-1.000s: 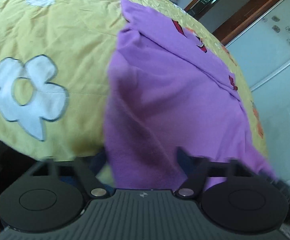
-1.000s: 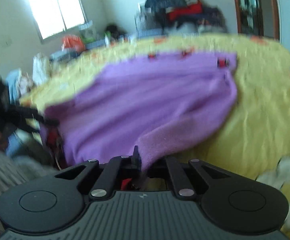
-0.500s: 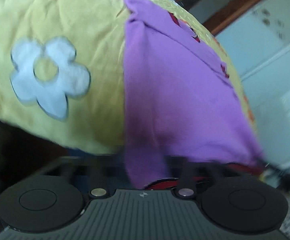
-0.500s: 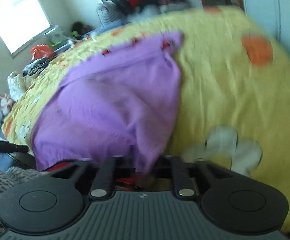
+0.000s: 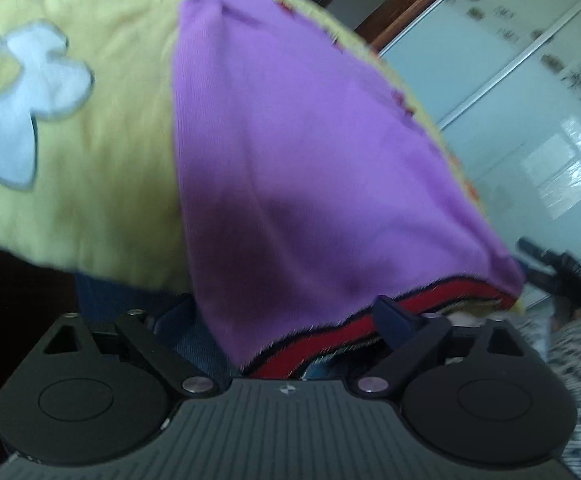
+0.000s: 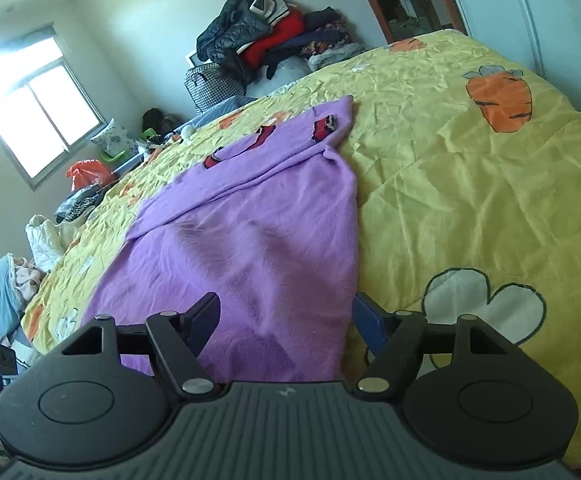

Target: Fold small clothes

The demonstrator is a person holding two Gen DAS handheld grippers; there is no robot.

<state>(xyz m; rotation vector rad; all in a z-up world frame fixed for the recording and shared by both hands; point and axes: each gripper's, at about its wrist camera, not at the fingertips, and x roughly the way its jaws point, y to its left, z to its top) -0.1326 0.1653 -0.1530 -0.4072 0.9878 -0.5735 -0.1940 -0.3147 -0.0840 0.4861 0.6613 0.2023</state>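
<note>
A purple garment (image 5: 290, 140) with a red-and-black hem band (image 5: 370, 328) lies spread on the yellow bedspread (image 5: 110, 140), its hem hanging over the bed's near edge. My left gripper (image 5: 282, 316) stands wide at that hem, jaws closing slightly. The hem corner hangs between the fingers and neither pad presses on it. In the right wrist view the same garment (image 6: 250, 220) stretches away, with red cuffs at its far end. My right gripper (image 6: 286, 312) is at the other near corner, jaws opening. The cloth edge lies loose between its fingers.
The bedspread (image 6: 450, 180) has carrot and white flower prints and runs wide to the right. A heap of clothes (image 6: 274, 36) is piled at the far wall. Bags and clutter (image 6: 86, 172) line the bed's left side under a window (image 6: 38, 108). Sliding wardrobe doors (image 5: 510, 80) stand beyond the bed.
Both grippers have gone from gripping the purple cloth to standing wide, and the garment has dropped flat onto the bed. The left gripper sank toward the bed's edge.
</note>
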